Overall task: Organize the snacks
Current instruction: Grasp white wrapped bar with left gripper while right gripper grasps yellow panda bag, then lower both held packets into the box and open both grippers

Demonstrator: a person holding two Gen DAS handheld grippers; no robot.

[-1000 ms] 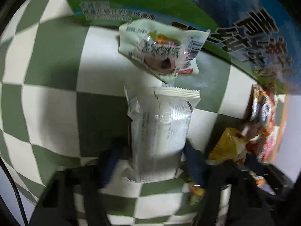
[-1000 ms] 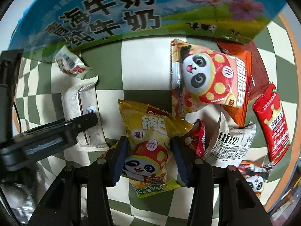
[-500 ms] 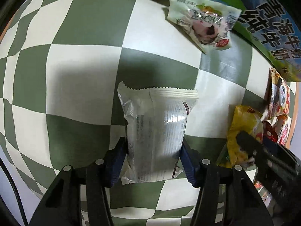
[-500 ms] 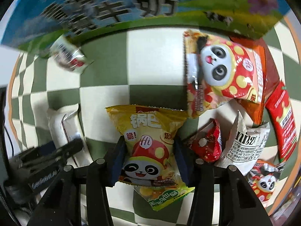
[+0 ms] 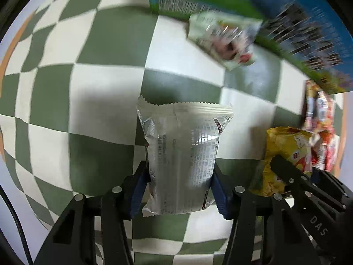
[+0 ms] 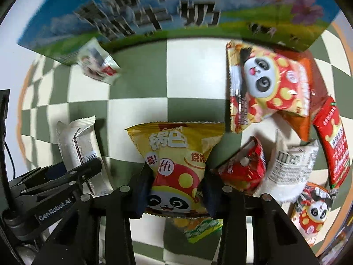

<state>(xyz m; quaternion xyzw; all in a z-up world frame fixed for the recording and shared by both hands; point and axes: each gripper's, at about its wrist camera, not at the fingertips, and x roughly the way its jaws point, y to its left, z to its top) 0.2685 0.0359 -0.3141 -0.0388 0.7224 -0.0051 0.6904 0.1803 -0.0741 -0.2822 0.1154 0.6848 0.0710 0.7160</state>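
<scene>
The silver snack packet (image 5: 183, 159) sits between the blue-padded fingers (image 5: 138, 190) of the left gripper (image 5: 179, 190), which pinch its lower sides. It stands lengthwise at the centre of the left wrist view, its serrated top edge pointing to 12 o'clock.

The yellow panda snack bag (image 6: 176, 165) is pinched the same way by the right gripper (image 6: 176, 192), both pads pressed into the lower half of the bag. In the right wrist view the silver packet lies at 9 o'clock from the yellow bag, near but not touching.

Both items are over the green-and-white checkered tabletop (image 5: 106, 101); whether they rest on it cannot be determined.

A small pale-green packet (image 5: 222, 42) lies at 1 o'clock from the silver packet, against the base of the blue-and-green milk carton box (image 6: 198, 6).

At 1 to 4 o'clock from the yellow bag is a cluster: large red panda bag (image 6: 264, 84), small red sachet (image 6: 242, 167), white printed packet (image 6: 289, 167), red flat packet (image 6: 333, 141).
</scene>
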